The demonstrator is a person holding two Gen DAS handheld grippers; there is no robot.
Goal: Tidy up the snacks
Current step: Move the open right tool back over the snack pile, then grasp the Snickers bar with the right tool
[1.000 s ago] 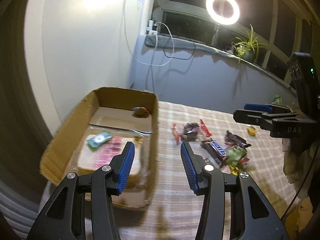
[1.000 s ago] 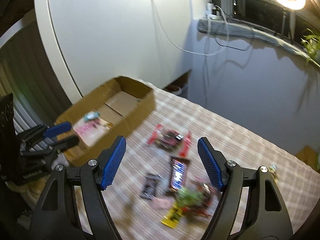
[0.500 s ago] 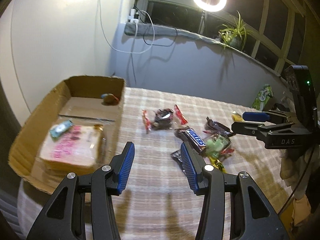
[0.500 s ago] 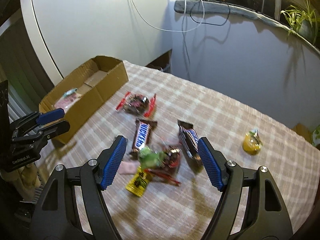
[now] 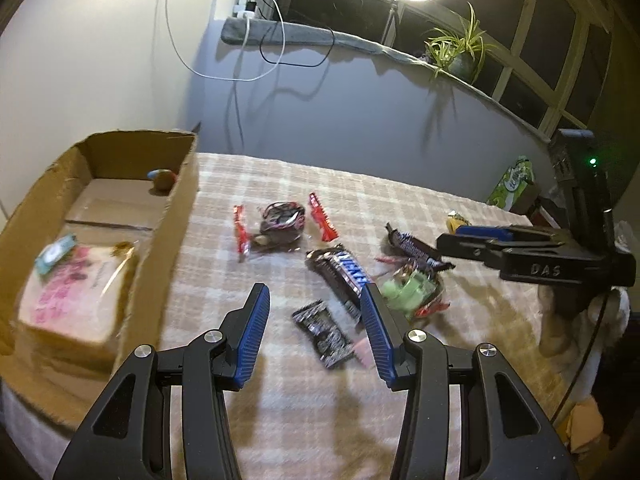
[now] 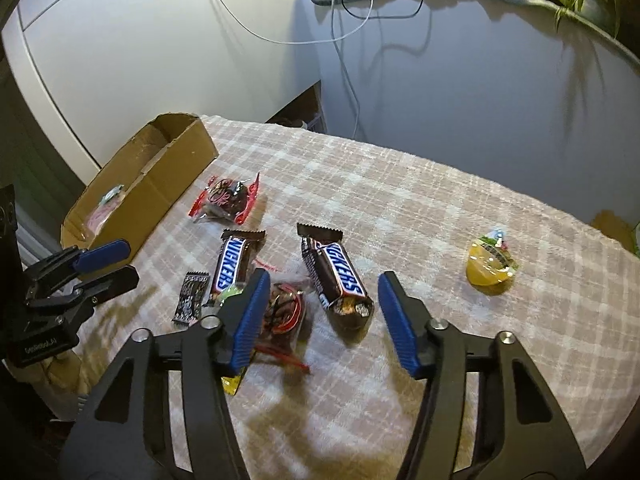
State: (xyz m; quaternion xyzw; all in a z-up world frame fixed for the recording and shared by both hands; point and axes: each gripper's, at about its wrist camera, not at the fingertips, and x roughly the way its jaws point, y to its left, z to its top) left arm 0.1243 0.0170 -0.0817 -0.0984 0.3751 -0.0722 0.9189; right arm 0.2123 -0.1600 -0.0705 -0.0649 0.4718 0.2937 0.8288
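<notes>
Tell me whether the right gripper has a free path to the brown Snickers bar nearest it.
Probably yes: the right gripper is open, the brown Snickers bar lies just ahead between its fingers, nothing covering it.

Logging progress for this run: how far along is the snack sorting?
Early. The box already holds a pink pack and small items. Nothing is in hand: left tongs and right tongs hang open. Both Snickers, the dark packets and the yellow cup remain on the cloth.

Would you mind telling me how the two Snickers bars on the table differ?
The right Snickers looks larger and lies nearest the right tool; the left Snickers looks smaller, beside a small black packet. The right one's near end seems torn open; the left's looks sealed. Both share brown wrappers.
</notes>
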